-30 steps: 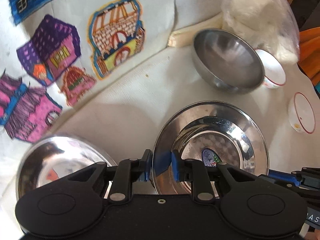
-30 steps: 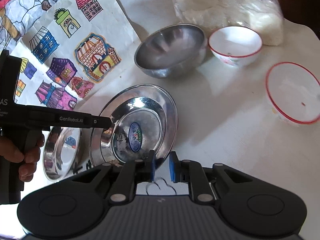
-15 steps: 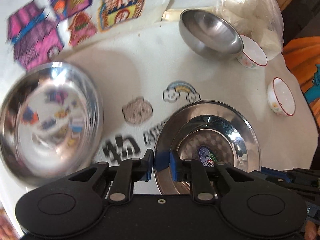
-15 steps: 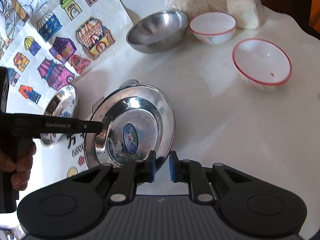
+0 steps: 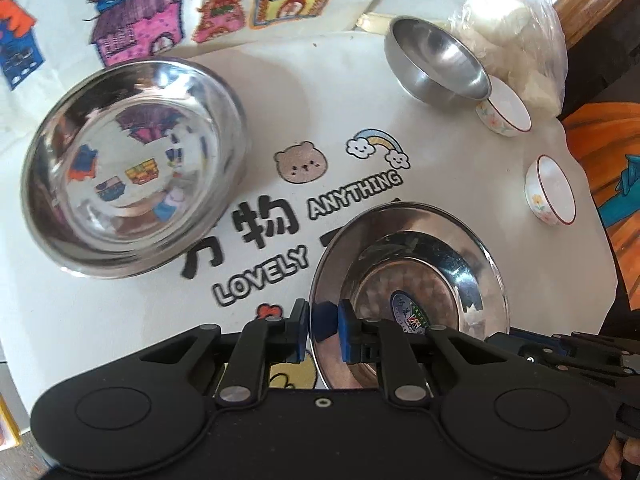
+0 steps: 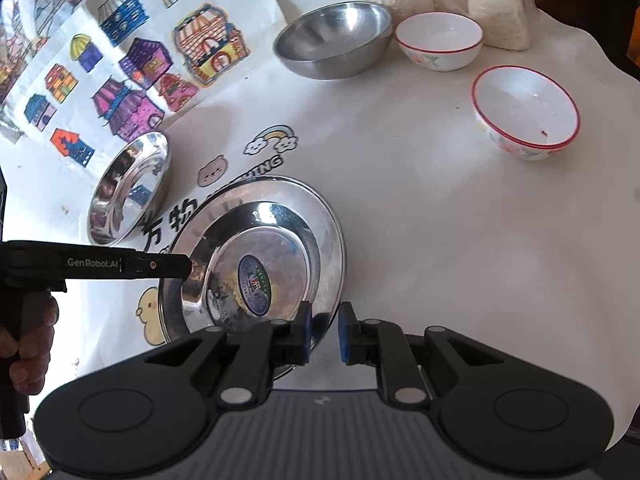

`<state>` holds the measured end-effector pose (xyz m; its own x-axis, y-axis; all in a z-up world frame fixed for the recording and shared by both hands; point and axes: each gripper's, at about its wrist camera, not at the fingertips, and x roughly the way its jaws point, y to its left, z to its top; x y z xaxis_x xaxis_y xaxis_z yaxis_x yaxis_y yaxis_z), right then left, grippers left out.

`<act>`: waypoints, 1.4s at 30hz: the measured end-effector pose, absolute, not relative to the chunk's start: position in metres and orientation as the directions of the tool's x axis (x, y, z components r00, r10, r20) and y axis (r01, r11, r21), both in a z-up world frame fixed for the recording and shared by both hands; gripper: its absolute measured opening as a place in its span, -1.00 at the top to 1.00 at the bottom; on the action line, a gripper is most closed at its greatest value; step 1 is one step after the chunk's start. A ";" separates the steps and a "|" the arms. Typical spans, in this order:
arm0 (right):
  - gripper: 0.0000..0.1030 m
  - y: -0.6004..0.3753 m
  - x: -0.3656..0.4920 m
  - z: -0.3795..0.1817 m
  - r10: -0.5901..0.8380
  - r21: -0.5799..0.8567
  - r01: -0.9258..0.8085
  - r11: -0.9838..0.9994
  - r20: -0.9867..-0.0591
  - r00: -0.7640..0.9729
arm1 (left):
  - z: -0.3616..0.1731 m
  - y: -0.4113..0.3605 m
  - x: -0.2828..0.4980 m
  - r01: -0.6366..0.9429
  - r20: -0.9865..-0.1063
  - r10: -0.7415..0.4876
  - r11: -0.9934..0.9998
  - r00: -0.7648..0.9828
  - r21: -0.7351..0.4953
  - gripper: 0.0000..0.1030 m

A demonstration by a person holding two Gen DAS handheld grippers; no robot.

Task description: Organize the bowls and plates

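A wide steel plate (image 5: 420, 264) with an oval sticker in its well hangs between both grippers. My left gripper (image 5: 323, 330) has the plate's left rim between its blue pads, and its jaws are closing on it. From the right wrist view this gripper (image 6: 184, 266) shows side-on at that rim. My right gripper (image 6: 323, 332) is shut on the near rim of the same plate (image 6: 260, 248). A deep steel dish (image 5: 128, 168) lies to the left of the plate. At the back stand a steel bowl (image 6: 332, 40) and two white red-rimmed bowls (image 6: 440, 40) (image 6: 524, 112).
A white cloth (image 6: 440, 220) printed with a bear, a rainbow and words covers the table. A sheet of coloured house drawings (image 6: 132, 64) lies at the back left. A clear bag of white lumps (image 5: 516, 32) sits behind the bowls. A hand (image 6: 28, 344) grips the left handle.
Both grippers have carried the steel plate across the cloth, away from the house drawings. The printed bear, rainbow and words have come into sight, and the deep steel dish now shows whole.
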<state>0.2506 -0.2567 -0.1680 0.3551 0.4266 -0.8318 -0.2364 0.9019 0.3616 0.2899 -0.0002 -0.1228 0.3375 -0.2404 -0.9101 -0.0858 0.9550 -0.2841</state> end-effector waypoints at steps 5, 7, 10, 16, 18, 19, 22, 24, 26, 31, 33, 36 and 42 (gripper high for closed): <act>0.70 -0.245 0.249 -0.165 0.444 0.362 -0.276 0.890 -0.825 0.348 | -0.114 0.013 0.282 -0.110 -0.902 -0.229 0.952 0.366 -0.286 0.70; 0.70 -0.241 0.249 -0.163 0.451 0.363 -0.292 0.885 -0.821 0.349 | -0.111 0.019 0.279 -0.118 -0.899 -0.226 0.950 0.376 -0.288 0.70; 0.70 -0.234 0.251 -0.161 0.459 0.360 -0.314 0.879 -0.818 0.347 | -0.107 0.025 0.276 -0.134 -0.894 -0.217 0.948 0.392 -0.289 0.70; 0.69 -0.223 0.252 -0.153 0.476 0.360 -0.347 0.866 -0.806 0.352 | -0.096 0.039 0.273 -0.165 -0.880 -0.206 0.940 0.427 -0.300 0.70; 0.69 -0.220 0.253 -0.150 0.481 0.360 -0.357 0.862 -0.802 0.353 | -0.092 0.043 0.273 -0.171 -0.875 -0.202 0.938 0.439 -0.302 0.70; 0.69 -0.218 0.254 -0.149 0.484 0.360 -0.361 0.860 -0.801 0.354 | -0.090 0.045 0.273 -0.173 -0.873 -0.201 0.937 0.445 -0.303 0.70; 0.69 -0.214 0.256 -0.145 0.489 0.359 -0.372 0.856 -0.795 0.358 | -0.085 0.050 0.274 -0.181 -0.865 -0.196 0.934 0.461 -0.308 0.70; 0.69 -0.211 0.258 -0.143 0.491 0.357 -0.378 0.854 -0.792 0.362 | -0.082 0.054 0.274 -0.184 -0.860 -0.194 0.932 0.472 -0.311 0.70; 0.69 -0.208 0.260 -0.140 0.494 0.355 -0.384 0.852 -0.789 0.366 | -0.080 0.057 0.275 -0.188 -0.855 -0.191 0.931 0.481 -0.314 0.70; 0.69 -0.201 0.265 -0.137 0.498 0.348 -0.402 0.847 -0.784 0.371 | -0.076 0.066 0.274 -0.200 -0.845 -0.181 0.927 0.503 -0.317 0.70; 0.69 -0.197 0.269 -0.136 0.503 0.348 -0.411 0.842 -0.781 0.370 | -0.075 0.071 0.274 -0.207 -0.842 -0.174 0.926 0.510 -0.317 0.70; 0.69 -0.191 0.274 -0.136 0.513 0.347 -0.431 0.833 -0.775 0.369 | -0.074 0.078 0.272 -0.223 -0.839 -0.161 0.923 0.519 -0.315 0.70; 0.69 -0.172 0.285 -0.134 0.535 0.345 -0.472 0.811 -0.764 0.361 | -0.069 0.094 0.269 -0.266 -0.835 -0.118 0.916 0.538 -0.301 0.70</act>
